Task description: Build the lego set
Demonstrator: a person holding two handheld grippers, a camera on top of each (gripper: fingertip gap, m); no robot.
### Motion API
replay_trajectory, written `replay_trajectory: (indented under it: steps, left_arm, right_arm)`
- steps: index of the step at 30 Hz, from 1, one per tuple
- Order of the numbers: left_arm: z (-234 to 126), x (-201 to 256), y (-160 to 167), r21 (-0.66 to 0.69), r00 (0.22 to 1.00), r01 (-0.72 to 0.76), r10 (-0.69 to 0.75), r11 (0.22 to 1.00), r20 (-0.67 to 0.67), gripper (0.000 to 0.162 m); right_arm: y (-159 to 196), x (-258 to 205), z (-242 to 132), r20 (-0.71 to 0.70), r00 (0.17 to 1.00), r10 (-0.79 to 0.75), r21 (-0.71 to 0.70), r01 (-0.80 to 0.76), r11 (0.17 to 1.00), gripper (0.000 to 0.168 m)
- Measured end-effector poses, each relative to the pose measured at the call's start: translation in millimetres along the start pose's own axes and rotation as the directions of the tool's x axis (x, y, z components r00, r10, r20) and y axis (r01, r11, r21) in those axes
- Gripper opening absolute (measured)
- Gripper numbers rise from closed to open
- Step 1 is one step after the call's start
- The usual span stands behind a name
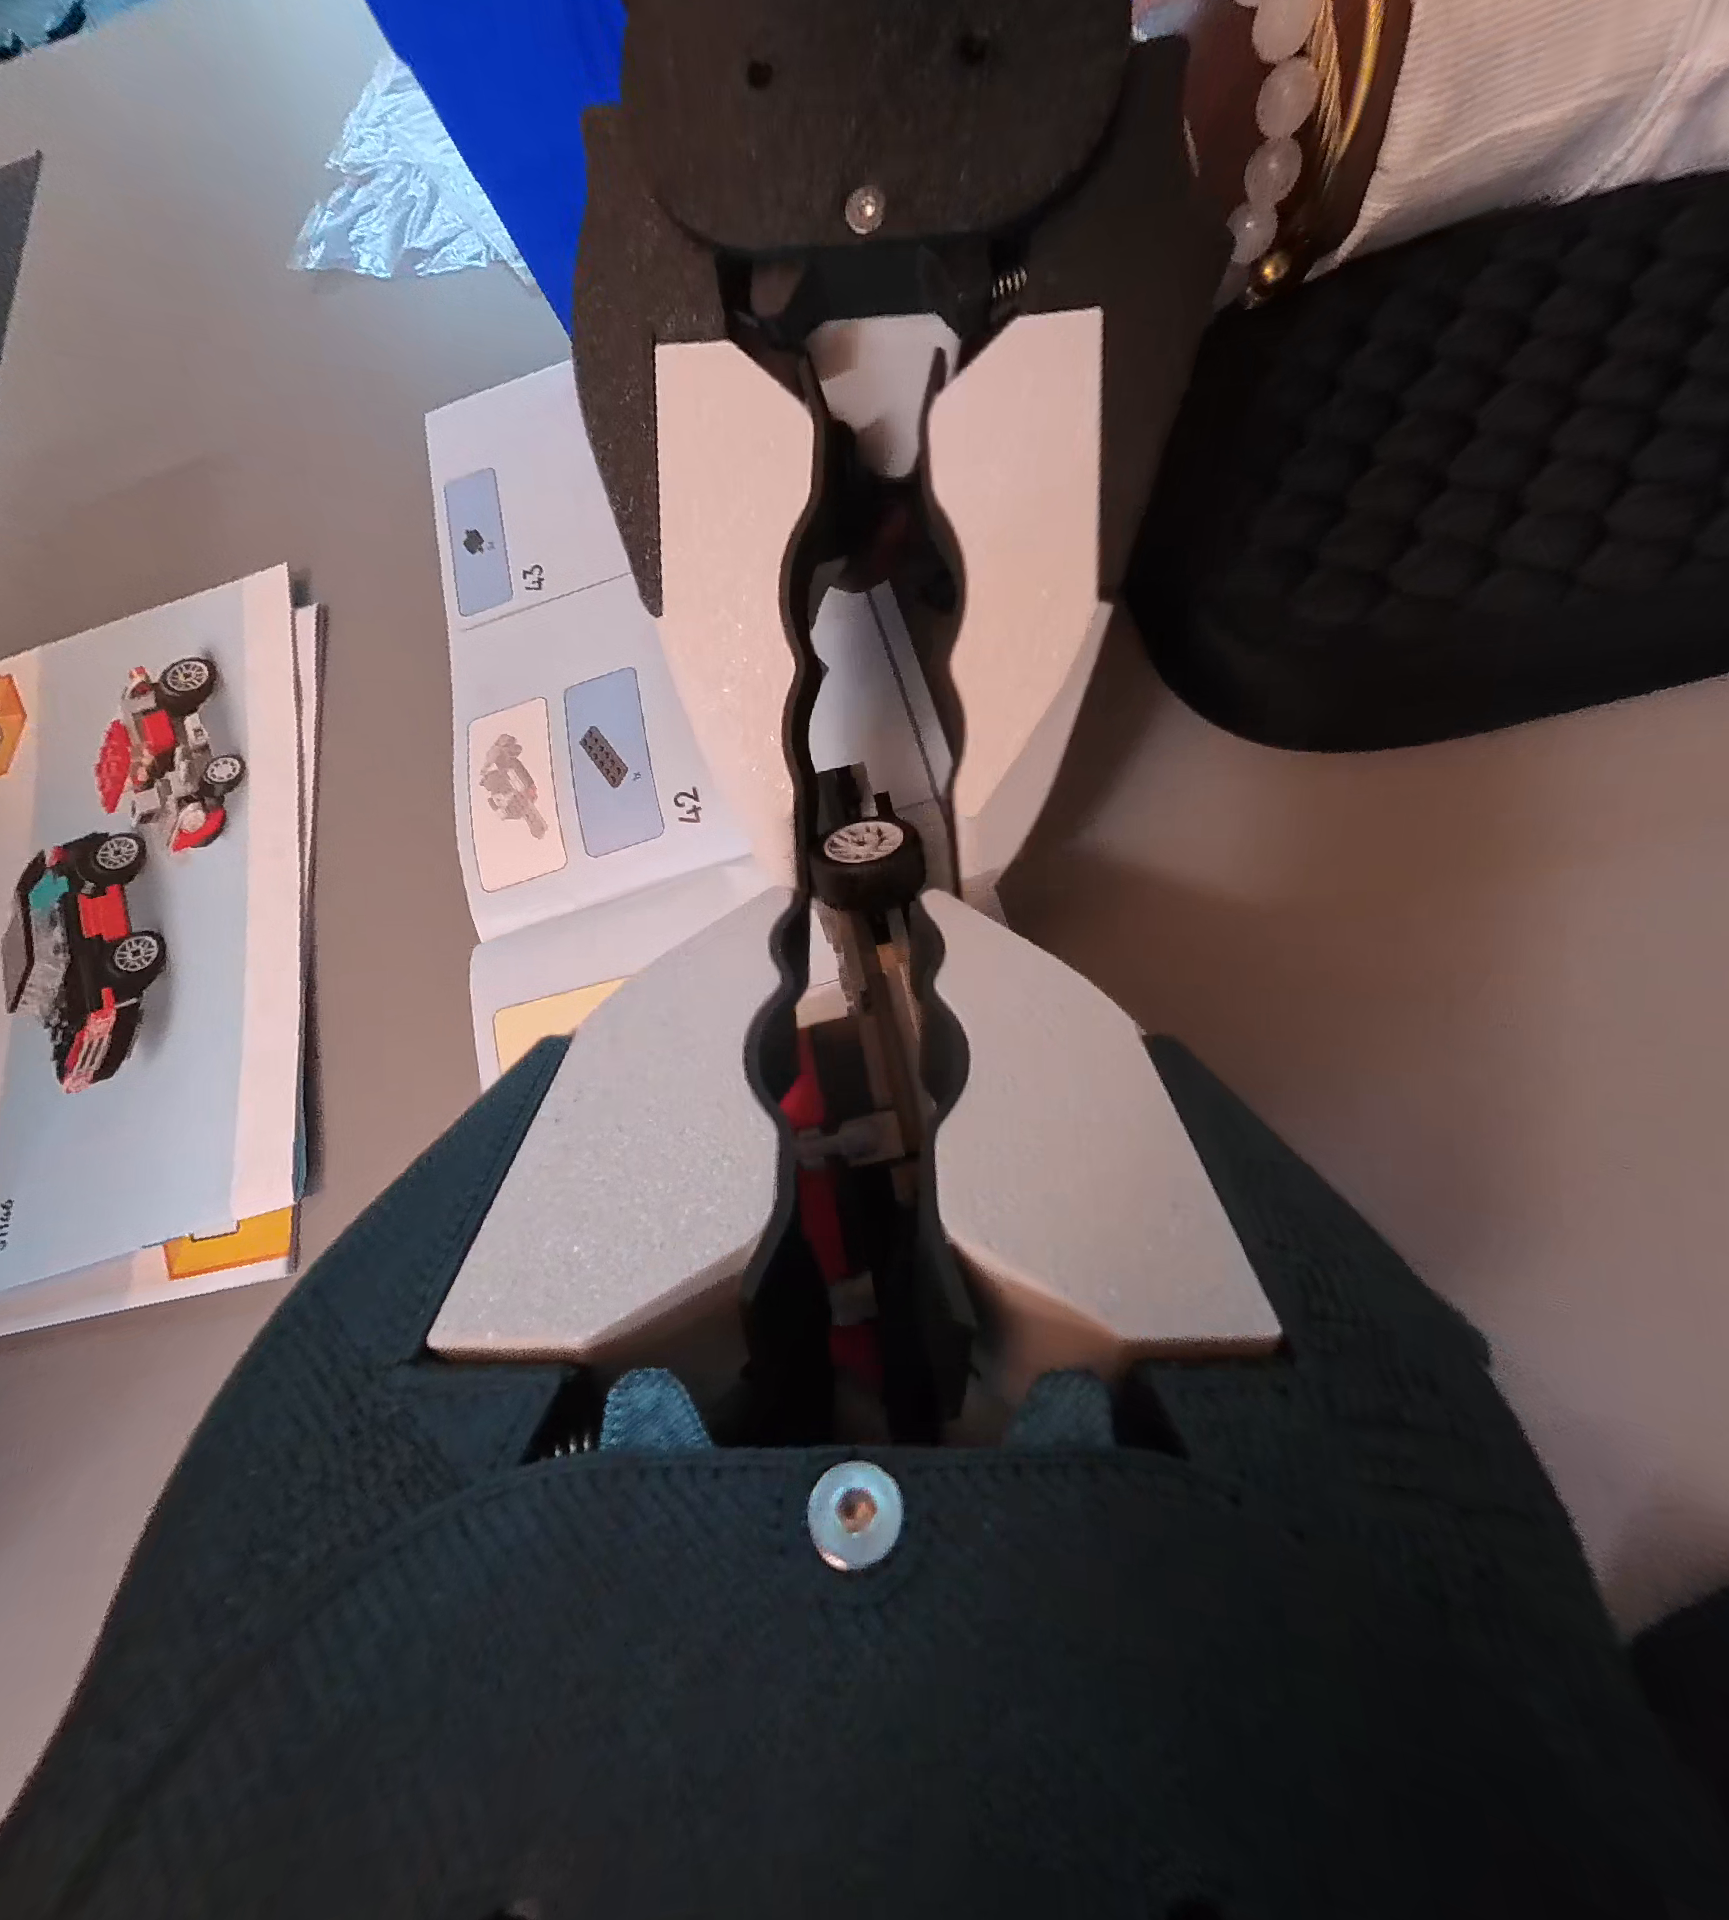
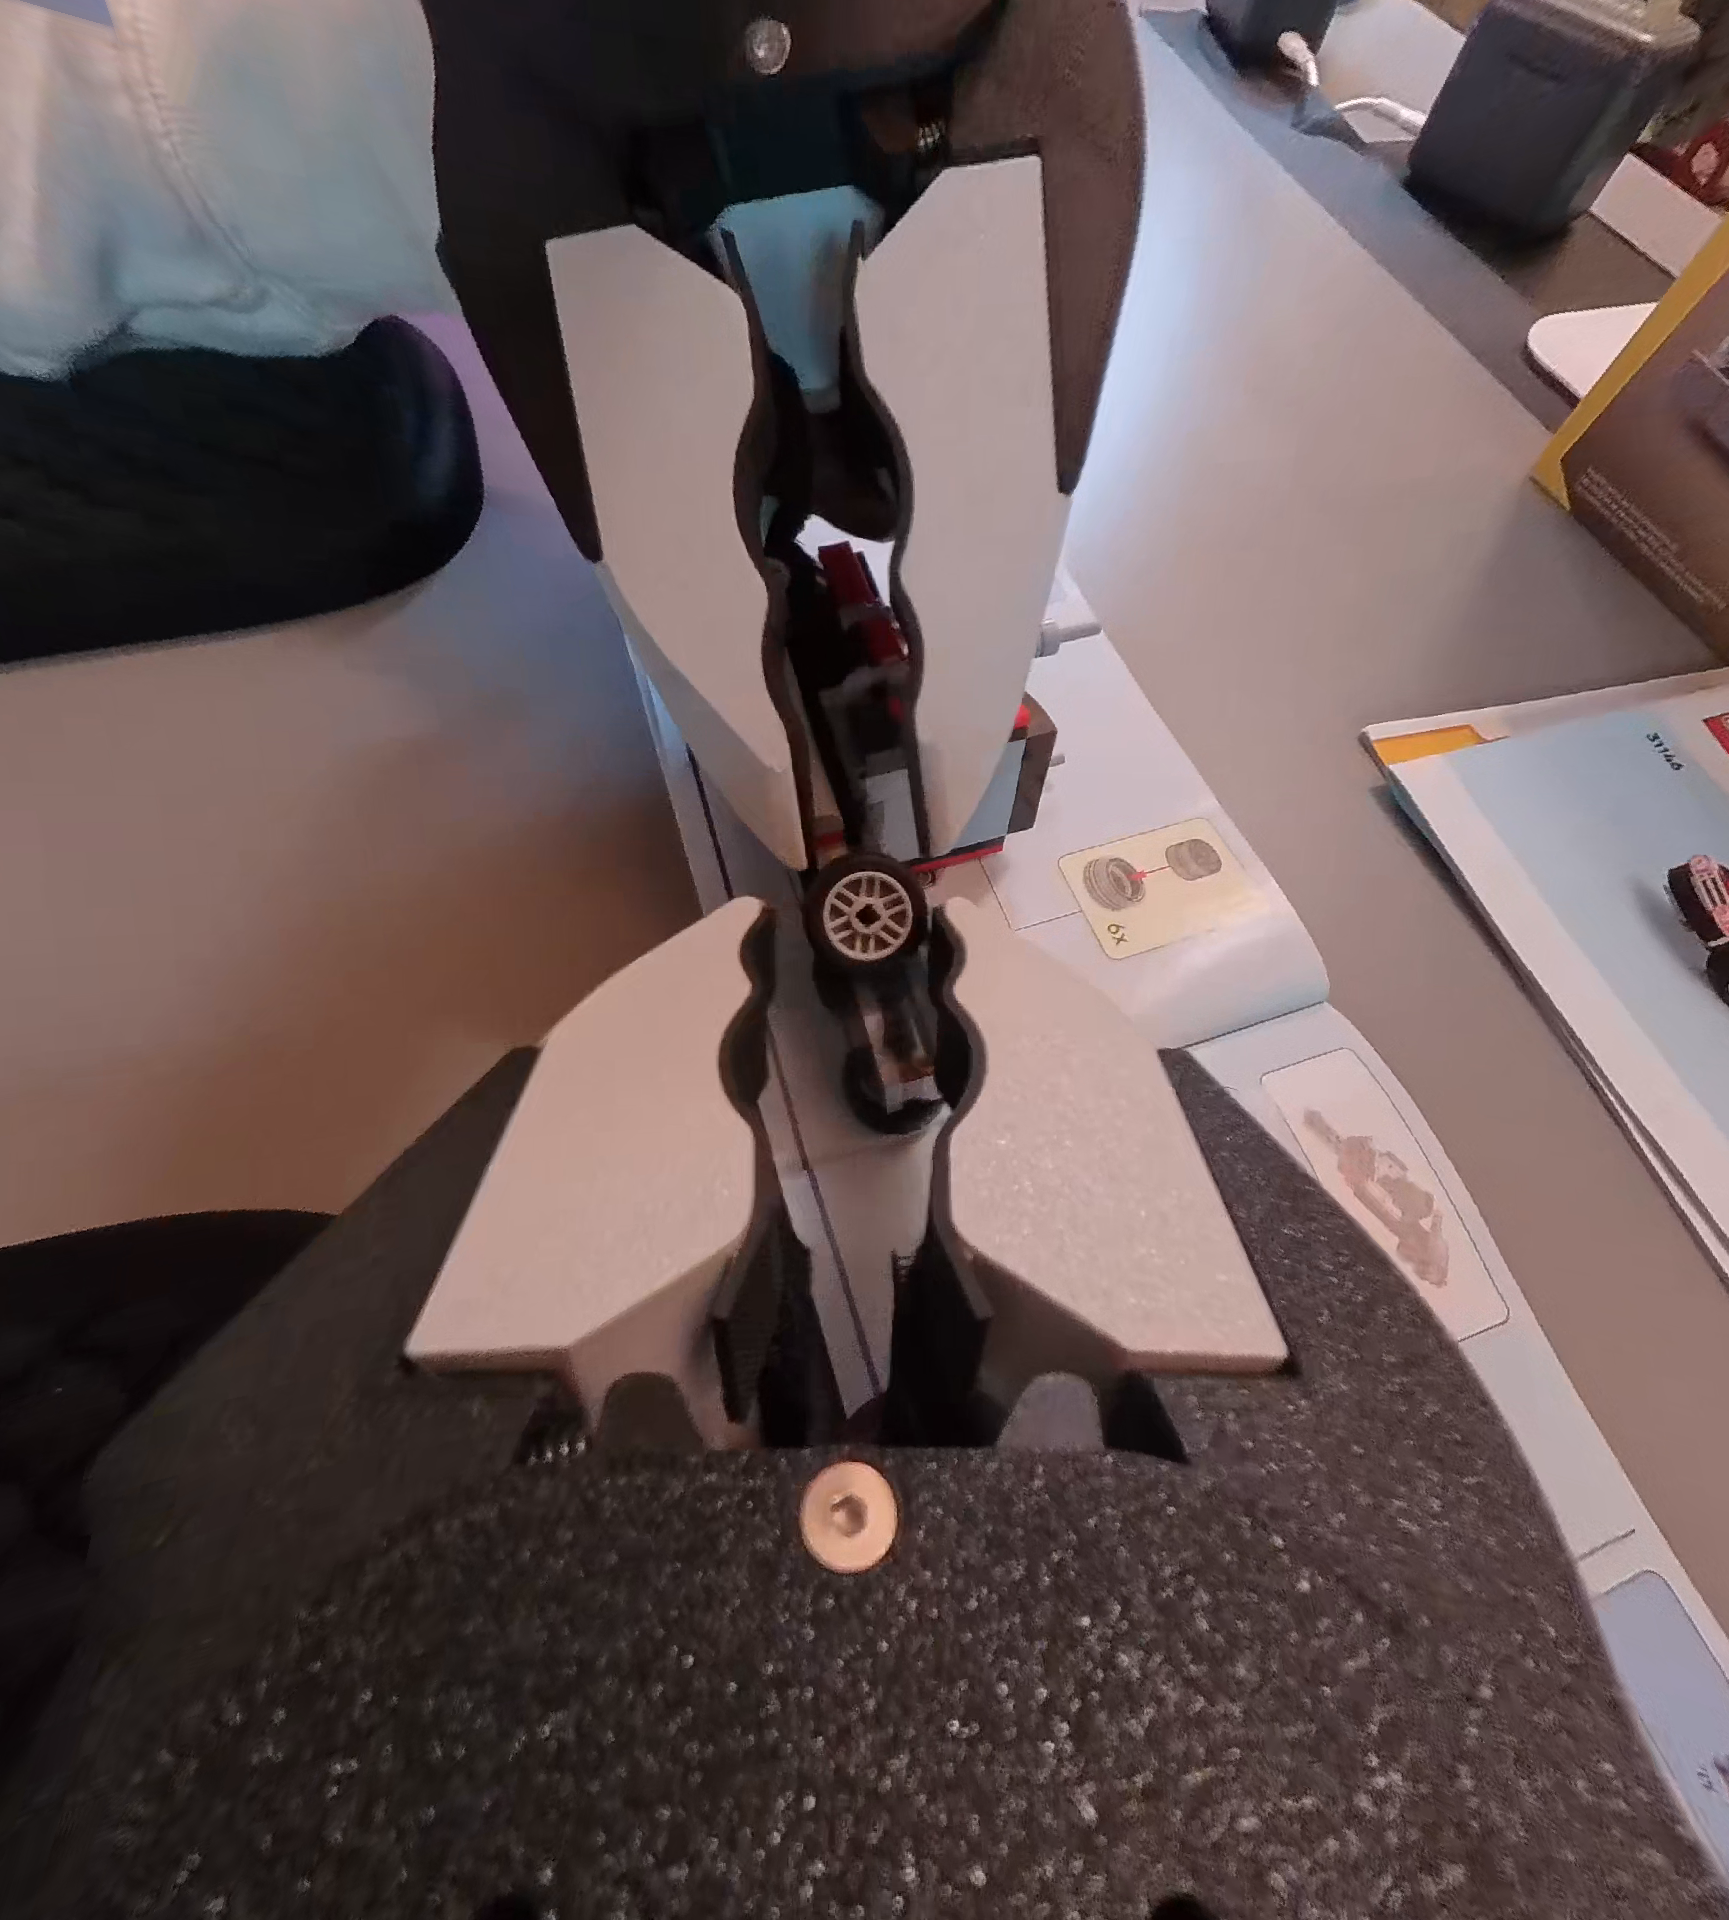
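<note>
A partly built lego car [image 1: 844, 1164], black, grey and red, hangs between both grippers above the table. My left gripper [image 1: 860, 925] is shut on its red and black end. My right gripper [image 1: 875, 821] comes in from the top, tip to tip with the left, and is shut on the thin grey chassis end. A black wheel with a grey rim [image 1: 865, 854] sits at the gap between the two sets of tips. In the right wrist view, my right gripper [image 2: 852, 925] holds the chassis by a second wheel [image 2: 872, 1091]. The rimmed wheel [image 2: 865, 914] and my left gripper [image 2: 862, 831] show beyond it.
An open instruction booklet [image 1: 569, 727] lies under the grippers and also shows in the right wrist view [image 2: 1203, 935]. A closed booklet [image 1: 112, 935] lies to the left. A lego box [image 2: 1722, 364] stands at the right. A plastic bag [image 1: 392, 197] and a black cushion [image 1: 1462, 468] are nearby. My left and right fingertips are right by each other.
</note>
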State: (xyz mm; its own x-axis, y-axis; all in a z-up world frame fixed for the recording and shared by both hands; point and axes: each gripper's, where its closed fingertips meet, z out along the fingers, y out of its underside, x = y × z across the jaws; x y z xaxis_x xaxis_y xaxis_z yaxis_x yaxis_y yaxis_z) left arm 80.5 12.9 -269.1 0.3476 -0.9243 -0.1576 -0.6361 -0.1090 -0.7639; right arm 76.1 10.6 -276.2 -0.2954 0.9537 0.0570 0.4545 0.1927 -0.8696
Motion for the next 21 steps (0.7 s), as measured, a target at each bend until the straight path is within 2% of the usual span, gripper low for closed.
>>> replay_trajectory:
  steps: [2, 4, 8, 12, 14, 16, 18, 21]
  left_arm:
    - [-1, -1, 0, -0.012, 1.000, -0.007, 0.007, 1.000, 0.016, 0.018]
    - [-3, -4, 0, -0.022, 0.999, -0.020, 0.021, 1.000, 0.042, 0.018]
    - [-16, -4, -2, 0.002, 0.996, 0.005, -0.005, 1.000, 0.094, 0.018]
    - [-28, -6, -3, 0.037, 0.977, 0.019, -0.026, 0.999, 0.211, 0.024]
    - [-28, -2, -3, 0.053, 0.969, 0.049, -0.060, 0.997, 0.239, 0.035]
    - [-25, -1, 0, 0.052, 0.952, 0.068, -0.081, 0.996, 0.294, 0.063]
    - [-23, -3, 11, -0.021, 0.929, 0.058, -0.046, 0.998, 0.367, 0.087]
    - [-24, -11, 24, -0.144, 0.904, 0.031, 0.034, 0.989, 0.426, 0.094]
  right_arm:
    - [2, 0, -2, -0.007, 1.000, -0.027, -0.028, 0.027, 0.999, 0.039]
    - [0, -3, -5, 0.004, 0.999, -0.041, -0.031, 0.041, 0.999, 0.040]
    - [-5, -1, -8, 0.020, 1.000, -0.012, 0.019, 0.011, 1.000, 0.034]
    - [-4, 0, -6, 0.064, 0.998, 0.026, 0.055, -0.030, 0.998, 0.025]
    - [-6, 0, -6, 0.061, 0.998, 0.017, 0.069, -0.022, 0.997, 0.022]
    - [-5, 0, -4, 0.063, 0.998, 0.008, 0.057, -0.011, 0.998, 0.022]
    - [-5, 0, -4, 0.057, 0.998, -0.007, 0.050, 0.004, 0.999, 0.021]
    - [-5, 0, -4, 0.053, 0.999, -0.011, 0.058, 0.008, 0.998, 0.021]
